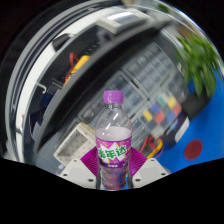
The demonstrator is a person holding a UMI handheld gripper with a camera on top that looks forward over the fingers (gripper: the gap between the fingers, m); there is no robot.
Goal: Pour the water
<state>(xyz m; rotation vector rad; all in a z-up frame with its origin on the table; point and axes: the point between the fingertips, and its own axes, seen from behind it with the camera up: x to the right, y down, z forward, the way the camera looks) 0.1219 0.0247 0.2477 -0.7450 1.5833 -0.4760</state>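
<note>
Looking along the gripper (113, 186) in the gripper view, a clear plastic bottle (113, 140) with a purple cap (113, 97) and a purple label (113, 156) stands upright right in the middle, rising from between the fingers, whose tips are lost in the dark low part of the view; whether the claw is apart or clamped on the bottle I cannot tell. Far behind the bottle lies a grey keyboard (150, 75), tilted across the scene, with a row of coloured squares (160, 112) near its right end, a green plant (200, 55) at the far right, and a blue surface (195, 150) near right. No cup or other vessel to receive water shows anywhere, and the cap appears to be on. My judgement is that the step in hand is securing the bottle before any pouring. To do it well, the grip should sit on the labelled waist, low and centred, firm enough that the thin wall does not slip yet not so hard it buckles. Keep the bottle upright until a target is found, and check the cap first, since nothing will pour with it closed.
</note>
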